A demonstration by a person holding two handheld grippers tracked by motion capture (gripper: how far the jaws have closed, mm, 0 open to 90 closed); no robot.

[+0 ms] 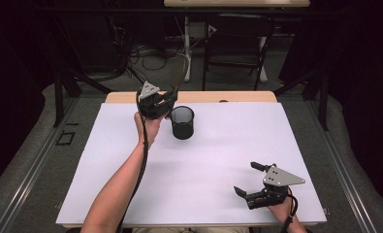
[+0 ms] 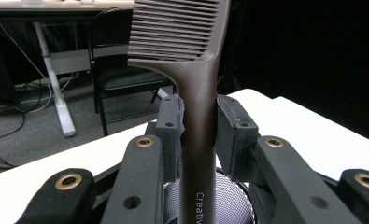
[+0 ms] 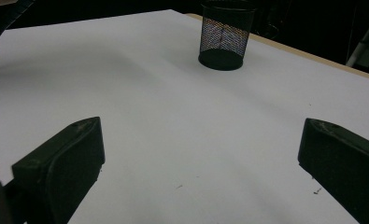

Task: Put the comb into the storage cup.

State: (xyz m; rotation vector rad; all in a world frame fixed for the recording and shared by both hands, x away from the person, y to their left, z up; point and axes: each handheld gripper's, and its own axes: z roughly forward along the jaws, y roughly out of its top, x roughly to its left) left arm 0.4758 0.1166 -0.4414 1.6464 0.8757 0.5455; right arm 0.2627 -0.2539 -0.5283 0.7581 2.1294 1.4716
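The worktop (image 1: 213,160) is big and white, and it is the biggest thing here. Behind it, on the floor, stands a dark chair (image 1: 237,46).

A black mesh cup (image 1: 183,122) stands upright on the far part of the worktop, a bit left of the middle. In the right gripper view the cup (image 3: 223,35) is far off, near the back edge.

The left gripper (image 1: 166,104) is held up just beside the cup, on its left, with its tip at the cup's rim. Its jaws are squeezed on the handle of a brown comb (image 2: 191,93). The comb stands up straight between the 2 pads, with its teeth at the top. The mesh cup (image 2: 233,200) is right under the jaws.

The right gripper (image 1: 249,179) is low at the near right of the worktop, well apart from the cup. Its 2 jaws are wide open and hold nothing.
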